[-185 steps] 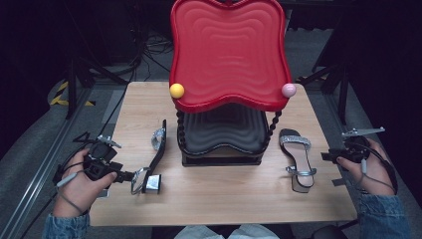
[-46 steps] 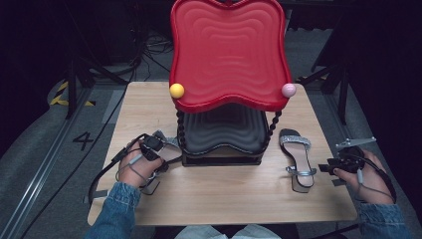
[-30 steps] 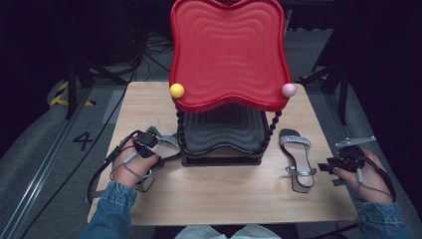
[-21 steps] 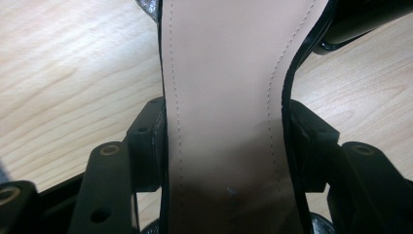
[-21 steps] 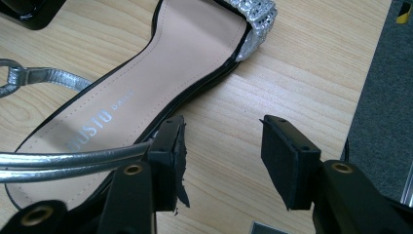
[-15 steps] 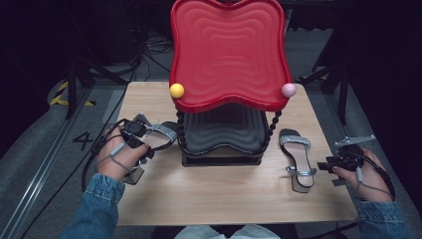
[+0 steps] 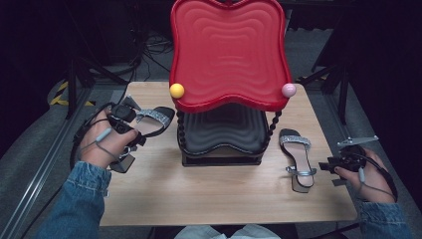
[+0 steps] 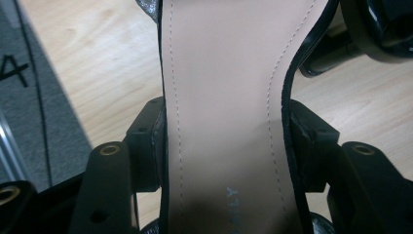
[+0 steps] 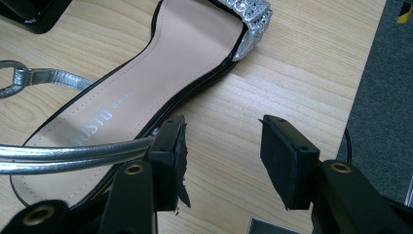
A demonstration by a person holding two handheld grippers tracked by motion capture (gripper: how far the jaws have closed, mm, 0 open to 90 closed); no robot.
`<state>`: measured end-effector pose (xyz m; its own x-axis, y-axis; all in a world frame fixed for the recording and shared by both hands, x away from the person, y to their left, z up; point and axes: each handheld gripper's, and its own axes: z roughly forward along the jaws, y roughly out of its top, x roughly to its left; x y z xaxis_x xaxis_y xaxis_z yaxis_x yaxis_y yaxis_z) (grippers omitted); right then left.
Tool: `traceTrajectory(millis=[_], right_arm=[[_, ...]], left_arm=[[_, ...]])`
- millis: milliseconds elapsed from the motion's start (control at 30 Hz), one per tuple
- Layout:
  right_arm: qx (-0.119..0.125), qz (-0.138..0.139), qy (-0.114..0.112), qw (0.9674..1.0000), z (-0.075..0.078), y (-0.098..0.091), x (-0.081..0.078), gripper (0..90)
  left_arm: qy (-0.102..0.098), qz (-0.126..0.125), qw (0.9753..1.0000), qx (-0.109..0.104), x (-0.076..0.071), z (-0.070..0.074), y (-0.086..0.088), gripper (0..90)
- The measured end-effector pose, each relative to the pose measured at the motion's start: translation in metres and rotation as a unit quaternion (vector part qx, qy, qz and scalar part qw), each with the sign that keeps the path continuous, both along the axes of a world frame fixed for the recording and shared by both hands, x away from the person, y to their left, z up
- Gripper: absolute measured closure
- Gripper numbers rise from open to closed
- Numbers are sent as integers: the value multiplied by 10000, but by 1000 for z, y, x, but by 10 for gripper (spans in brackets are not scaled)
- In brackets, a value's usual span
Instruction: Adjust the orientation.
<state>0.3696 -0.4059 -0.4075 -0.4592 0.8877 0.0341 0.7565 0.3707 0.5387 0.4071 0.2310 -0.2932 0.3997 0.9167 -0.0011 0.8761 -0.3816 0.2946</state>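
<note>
So the left gripper (image 7: 130,121) has its fingers clamped on one sandal (image 7: 152,121), now lifted off the surface's left edge toward the rack (image 7: 221,149); right gripper (image 7: 334,166) waits, fingers wide, by the other sandal (image 7: 297,158).

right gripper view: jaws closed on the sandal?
No: the right gripper stands open over bare table, and the sandal lies beside its one jaw, not between the two.
</note>
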Motion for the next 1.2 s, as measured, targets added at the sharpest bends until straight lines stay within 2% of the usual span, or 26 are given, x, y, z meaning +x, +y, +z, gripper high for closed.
traceTrajectory(millis=[133,333,467,667,900,933,1000,1133,1200], right_arm=[[26,-2,1,10000,0,0,0,534],[38,-2,-7,10000,0,0,0,534],[44,-20,-5,10000,0,0,-1,534],[68,-27,7,10000,0,-1,-2,534],[81,-58,30,9999,-1,-1,-2,534],[76,-57,36,9999,-1,-1,-3,534],[75,-51,40,10000,-1,-2,-3,534],[84,-87,39,9999,-1,-3,-5,534],[81,-82,38,9999,-1,-4,-6,534]], left_arm=[[-108,64,9999,-26,1,14,3,424],[-142,39,9999,-35,1,30,6,425],[-216,17,9997,-102,1,47,8,424],[-341,-3,9994,-85,0,72,10,424],[-453,19,9988,-185,-1,90,11,424],[-487,25,9987,-155,-2,96,10,424],[-497,27,9987,-131,-2,99,10,424],[-600,165,9975,-340,-1,112,12,424],[-625,190,9974,-317,-1,117,12,424]])
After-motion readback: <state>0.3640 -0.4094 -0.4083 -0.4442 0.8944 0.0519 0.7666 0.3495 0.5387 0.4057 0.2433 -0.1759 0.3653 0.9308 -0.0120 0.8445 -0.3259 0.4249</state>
